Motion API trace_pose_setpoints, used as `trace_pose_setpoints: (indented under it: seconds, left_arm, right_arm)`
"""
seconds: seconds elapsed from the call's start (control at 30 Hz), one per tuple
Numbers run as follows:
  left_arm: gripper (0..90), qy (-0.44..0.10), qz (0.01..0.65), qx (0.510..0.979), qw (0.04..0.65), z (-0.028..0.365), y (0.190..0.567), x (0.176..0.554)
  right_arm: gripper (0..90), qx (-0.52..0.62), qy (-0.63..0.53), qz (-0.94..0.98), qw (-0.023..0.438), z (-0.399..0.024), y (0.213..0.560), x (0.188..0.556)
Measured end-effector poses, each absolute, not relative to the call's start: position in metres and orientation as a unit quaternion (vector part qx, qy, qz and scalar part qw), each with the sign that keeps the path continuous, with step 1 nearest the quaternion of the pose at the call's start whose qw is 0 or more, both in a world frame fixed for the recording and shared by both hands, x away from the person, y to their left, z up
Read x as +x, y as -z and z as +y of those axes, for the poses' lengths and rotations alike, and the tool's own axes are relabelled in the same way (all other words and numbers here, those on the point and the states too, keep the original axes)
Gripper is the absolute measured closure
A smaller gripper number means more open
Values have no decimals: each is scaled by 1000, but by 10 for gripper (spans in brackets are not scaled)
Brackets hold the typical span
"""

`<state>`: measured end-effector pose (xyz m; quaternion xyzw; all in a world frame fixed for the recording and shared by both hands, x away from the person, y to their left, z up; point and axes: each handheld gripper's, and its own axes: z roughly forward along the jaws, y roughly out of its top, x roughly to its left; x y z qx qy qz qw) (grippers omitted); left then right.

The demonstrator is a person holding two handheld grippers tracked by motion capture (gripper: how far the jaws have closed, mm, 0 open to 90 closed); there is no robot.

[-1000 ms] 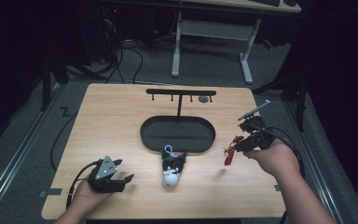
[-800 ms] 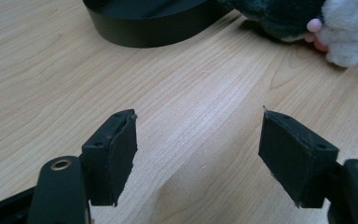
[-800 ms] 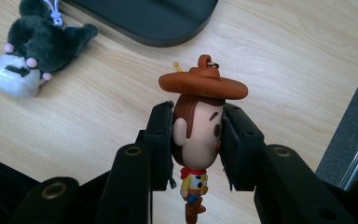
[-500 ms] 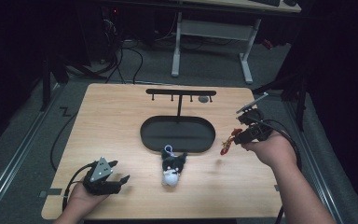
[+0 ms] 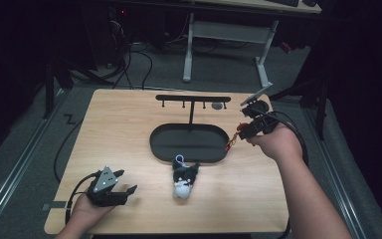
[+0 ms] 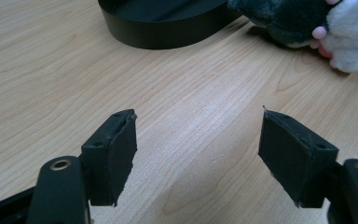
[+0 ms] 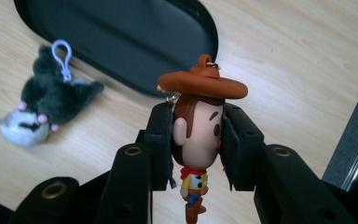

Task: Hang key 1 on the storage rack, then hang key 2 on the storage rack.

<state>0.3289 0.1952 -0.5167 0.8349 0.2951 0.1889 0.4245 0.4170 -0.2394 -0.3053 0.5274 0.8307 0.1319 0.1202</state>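
In the high view, one wooden table [image 5: 129, 129] is carrying one black oval tray [image 5: 189, 143] with one T-shaped hanger rack [image 5: 193, 99] rising from its far side; four small pegs are hanging under the bar. One plush keychain [image 5: 183, 178], dark grey and white with a pale blue loop, is lying on the wood just in front of the tray, touching its near rim or nearly so. Two grippers are showing. The left gripper [image 5: 124, 182] is resting low at the near left corner of the table, well apart from the plush, its jaws standing spread. The right gripper [image 5: 239, 130] is hovering beside the tray's right end, held by one hand [image 5: 278, 144], with a small red and orange figure [image 5: 231, 143] dangling at its tip.

In the left gripper view, the left gripper [image 6: 198, 144] is holding its two jaws wide apart over bare wood, nothing between them. The tray's wall [image 6: 168, 32] is lying ahead, and the plush [image 6: 317, 23] is sitting at the upper right.

In the right gripper view, the right gripper [image 7: 196, 140] is pinching one cowboy figure keychain [image 7: 196, 135] by its head, brown hat up and legs hanging down. Below it, the tray [image 7: 121, 42] and the plush [image 7: 46, 107] are lying on the table.
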Motion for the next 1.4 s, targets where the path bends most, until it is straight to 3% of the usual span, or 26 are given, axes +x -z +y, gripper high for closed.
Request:
trace_pose_setpoints:
  seconds: [0.63, 1.4]
  left_arm:
    - [284, -195, 304, 834, 418, 204, 518, 323]
    - [284, -193, 301, 836, 415, 203, 518, 322]
  right_arm:
    - [670, 524, -143, 830, 126, -219, 302, 468]
    - [670, 527, -155, 824, 138, -214, 296, 487]
